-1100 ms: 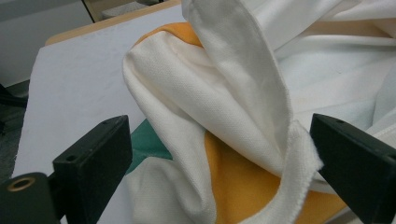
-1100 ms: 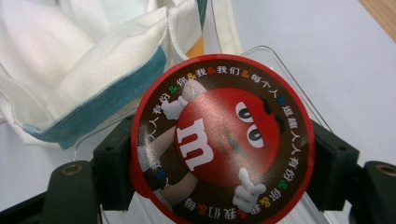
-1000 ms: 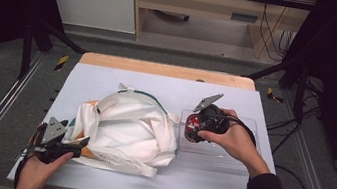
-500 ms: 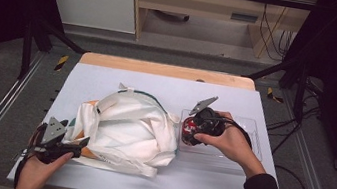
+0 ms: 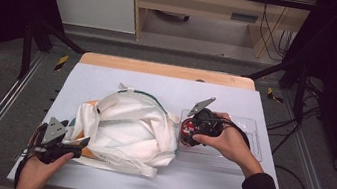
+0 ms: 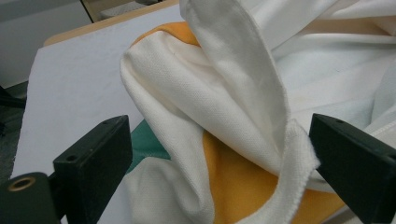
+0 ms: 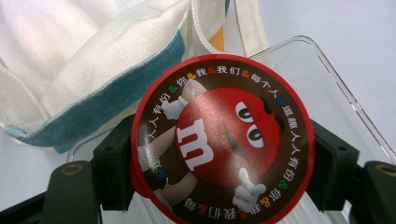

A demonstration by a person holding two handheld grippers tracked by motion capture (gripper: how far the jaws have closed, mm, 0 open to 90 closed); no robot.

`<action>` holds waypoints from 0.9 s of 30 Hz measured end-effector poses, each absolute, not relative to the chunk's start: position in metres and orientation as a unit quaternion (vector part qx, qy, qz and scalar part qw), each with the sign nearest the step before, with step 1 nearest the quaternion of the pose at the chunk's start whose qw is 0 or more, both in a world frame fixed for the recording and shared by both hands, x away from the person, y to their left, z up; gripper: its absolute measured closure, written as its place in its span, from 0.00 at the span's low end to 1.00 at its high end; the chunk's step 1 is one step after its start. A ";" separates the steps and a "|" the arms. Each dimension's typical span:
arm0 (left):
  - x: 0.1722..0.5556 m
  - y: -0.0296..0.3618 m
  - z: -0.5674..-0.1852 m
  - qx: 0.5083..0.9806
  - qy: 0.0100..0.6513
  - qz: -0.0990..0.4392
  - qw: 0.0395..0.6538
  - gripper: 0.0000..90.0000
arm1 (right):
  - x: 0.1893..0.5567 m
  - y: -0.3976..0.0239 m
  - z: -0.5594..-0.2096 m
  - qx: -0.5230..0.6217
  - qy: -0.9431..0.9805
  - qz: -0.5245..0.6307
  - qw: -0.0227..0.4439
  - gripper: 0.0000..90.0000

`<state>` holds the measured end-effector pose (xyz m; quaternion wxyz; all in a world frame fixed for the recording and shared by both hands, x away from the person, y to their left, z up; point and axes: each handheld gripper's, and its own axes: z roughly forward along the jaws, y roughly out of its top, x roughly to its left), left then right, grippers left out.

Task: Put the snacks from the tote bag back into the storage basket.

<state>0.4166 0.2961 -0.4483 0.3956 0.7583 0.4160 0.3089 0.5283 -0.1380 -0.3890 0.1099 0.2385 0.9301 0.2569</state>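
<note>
Our right claw point(image 7: 224, 154) is clamped on the round red candy tin point(image 7: 219, 140), held over the clear tray point(image 5: 246, 136) at the right of the tabletop point(image 5: 123, 80), just beside the white cloth bag point(image 5: 126, 128). Our left claw point(image 6: 219, 154) stands released, its jaws either side of a fold at the bag's near-left corner without pinching it. With the mouth unheld, we judge the tin could push the cloth aside or slip from its rim grip.

Cloth bag point(image 5: 126, 128) lies mid-table point(image 5: 108, 78); clear tray point(image 5: 246, 136) just right of it; candy tub point(image 7: 219, 140) over the tray.
</note>
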 end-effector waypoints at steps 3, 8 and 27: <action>0.417 0.296 -0.448 0.759 0.416 0.309 0.395 0.07 | 0.529 -0.138 -0.390 0.237 0.931 0.256 0.109 0.29; 0.417 0.296 -0.449 0.759 0.416 0.308 0.396 0.07 | 0.529 -0.138 -0.392 0.236 0.931 0.255 0.108 0.29; 0.417 0.296 -0.449 0.760 0.416 0.307 0.393 0.07 | 0.531 -0.140 -0.405 0.232 0.935 0.252 0.093 0.29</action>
